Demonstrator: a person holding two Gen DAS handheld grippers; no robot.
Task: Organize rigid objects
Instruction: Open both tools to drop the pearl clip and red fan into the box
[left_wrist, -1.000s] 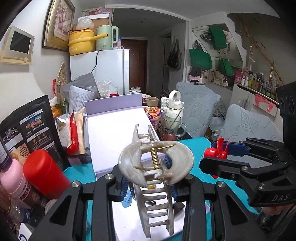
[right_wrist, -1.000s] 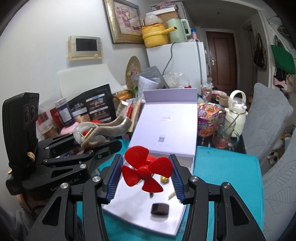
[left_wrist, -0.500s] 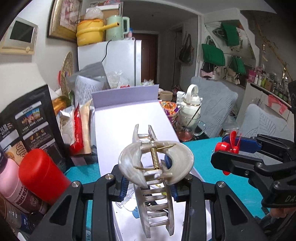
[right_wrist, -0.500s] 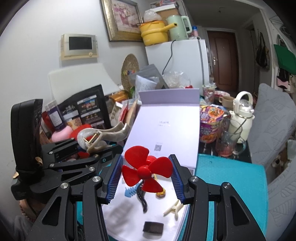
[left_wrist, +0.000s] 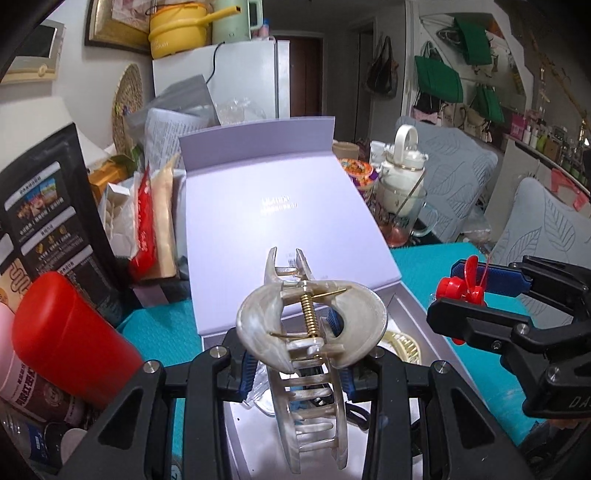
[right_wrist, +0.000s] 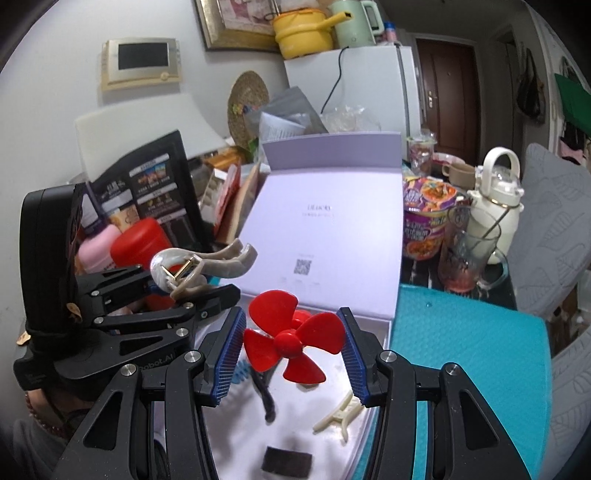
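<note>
Lavender box (right_wrist: 373, 325): 1 claw clip (left_wrist: 310, 332), 1 red propeller (right_wrist: 290, 341), gripped.

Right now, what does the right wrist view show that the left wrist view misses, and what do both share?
Right wrist only: the box floor with a cream clip and a dark block.
Left wrist only: green bags hanging on the wall.
Both: the left claw gripping the pearl hair clip, the right claw gripping the red propeller, the open lavender box.
</note>
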